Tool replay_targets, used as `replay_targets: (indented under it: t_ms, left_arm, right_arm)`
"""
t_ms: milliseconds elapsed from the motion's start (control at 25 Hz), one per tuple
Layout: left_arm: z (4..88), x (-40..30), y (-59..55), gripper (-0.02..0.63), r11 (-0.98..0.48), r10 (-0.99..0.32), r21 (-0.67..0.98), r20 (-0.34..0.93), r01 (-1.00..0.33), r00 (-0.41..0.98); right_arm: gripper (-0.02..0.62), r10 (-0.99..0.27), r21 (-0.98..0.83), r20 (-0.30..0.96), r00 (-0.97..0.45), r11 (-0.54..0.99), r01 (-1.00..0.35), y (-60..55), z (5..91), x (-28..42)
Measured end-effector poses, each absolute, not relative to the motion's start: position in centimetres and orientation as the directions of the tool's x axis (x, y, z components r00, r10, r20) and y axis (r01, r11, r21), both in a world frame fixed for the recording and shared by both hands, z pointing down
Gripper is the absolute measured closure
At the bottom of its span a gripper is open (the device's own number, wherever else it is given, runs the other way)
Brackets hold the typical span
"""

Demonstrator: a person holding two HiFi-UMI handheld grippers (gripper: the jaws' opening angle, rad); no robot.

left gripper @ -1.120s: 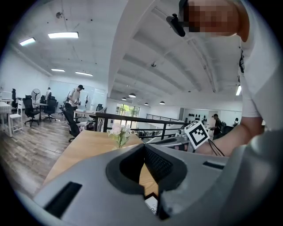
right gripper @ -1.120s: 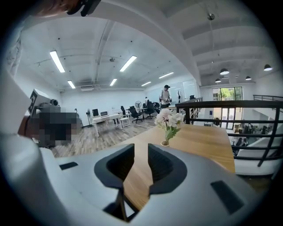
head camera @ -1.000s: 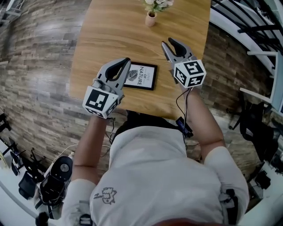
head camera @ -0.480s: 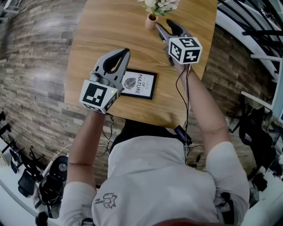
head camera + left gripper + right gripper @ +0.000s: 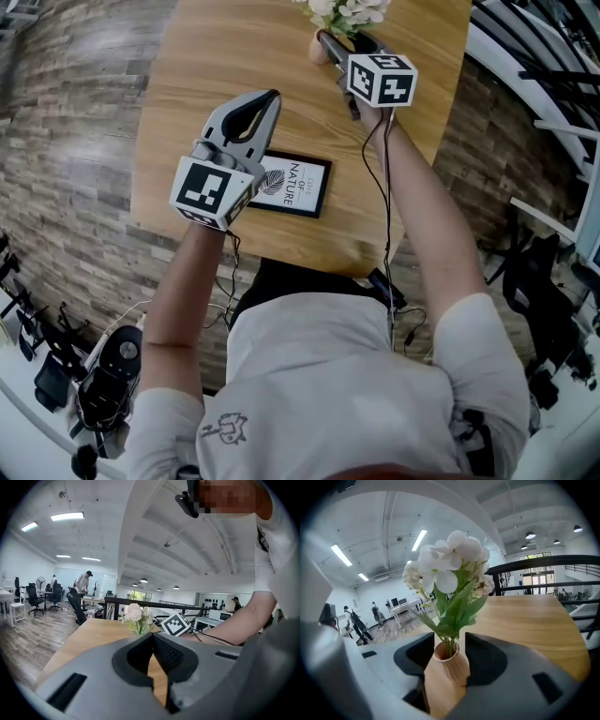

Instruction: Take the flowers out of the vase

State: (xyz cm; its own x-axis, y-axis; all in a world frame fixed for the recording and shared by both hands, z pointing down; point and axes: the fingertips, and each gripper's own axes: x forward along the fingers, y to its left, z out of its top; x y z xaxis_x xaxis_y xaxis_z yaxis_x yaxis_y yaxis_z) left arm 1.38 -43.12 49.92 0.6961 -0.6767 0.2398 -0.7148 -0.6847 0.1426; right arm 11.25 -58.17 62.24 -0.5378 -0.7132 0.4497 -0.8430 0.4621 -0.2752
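A small tan vase [image 5: 445,677] with white flowers [image 5: 450,564] stands near the far edge of the wooden table [image 5: 225,47]. In the head view the vase [image 5: 320,49] and the flowers [image 5: 347,11] are at the top. My right gripper [image 5: 449,641] has just been opening, and its jaws stand wide on either side of the vase's neck, with no clear press on it. In the head view the right gripper [image 5: 342,42] reaches the vase from the near side. My left gripper [image 5: 272,95] hovers nearer the person, tips together and empty; in its own view the left gripper [image 5: 151,637] points at the flowers [image 5: 136,618].
A black-framed picture [image 5: 292,184] lies flat on the table under the left gripper. Cables hang from the right hand past the table's near edge. Railings run along the right of the table. People and office chairs stand far off in the room.
My right gripper has travelled away from the person to the vase, and its jaws have spread round it. The left gripper has moved forward over the framed picture.
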Motion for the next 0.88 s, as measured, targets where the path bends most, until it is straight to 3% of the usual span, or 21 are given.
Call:
replay_targets:
  t_ms: [120,240,360,880]
  left_arm:
    - [50.3,1.4,-43.5,0.601,-0.675,-0.682,0.153,0.246,-0.722,0.689]
    - [50.6,1.3,-43.3,0.601,-0.663,-0.687,0.167,0.249,-0.729,0.682]
    - [50.6,1.2,-43.1,0.601,-0.661,-0.687,0.175,0.249,-0.730,0.683]
    - [47.6,0.1,-41.0,0.601,-0.683,-0.685,0.161,0.196,-0.712,0.701]
  right_arm:
    - [0.403,-0.707,-0.283,0.449,-0.546,0.468,-0.837,-59.1,62.6,10.7]
    - [0.487,-0.713,-0.267,0.446,-0.541,0.471,-0.841,-59.6,62.6,10.6]
    - [0.526,-0.725,-0.253,0.433,-0.536,0.472,-0.844,-59.6,62.0,10.6]
    - [0.540,-0.795,-0.201,0.289,-0.533,0.494,-0.846,-58.5,52.9,10.4]
